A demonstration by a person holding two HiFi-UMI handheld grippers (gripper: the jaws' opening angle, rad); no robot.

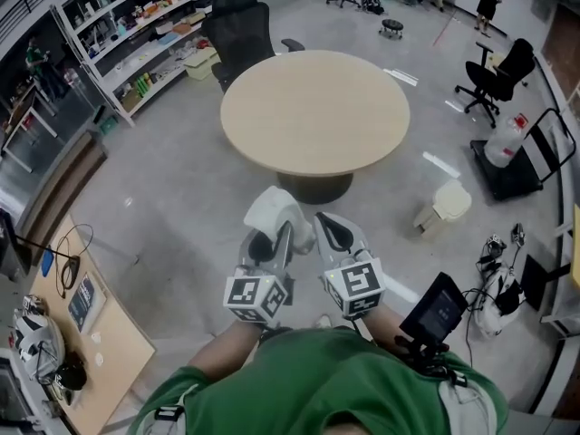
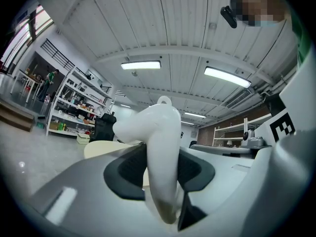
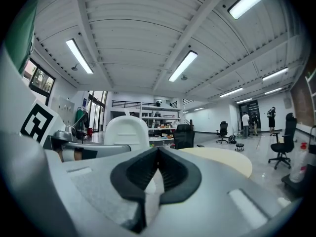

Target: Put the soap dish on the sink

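Holding soap dish (image 2: 159,132) pinched edge-on in left gripper (image 1: 275,240) jaws, likely for carrying (no sink visible); right gripper (image 1: 332,231) jaws pressed together, empty.

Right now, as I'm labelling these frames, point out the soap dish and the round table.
soap dish (image 2: 160,132), left gripper view, white body above the pads.
round table (image 1: 315,107), head view, middle of its top.

Left gripper (image 1: 276,243): level, jaws clamped on the white soap dish (image 1: 275,208).
Right gripper (image 1: 333,231): level, just beside it on the right, jaws pressed together, nothing between.
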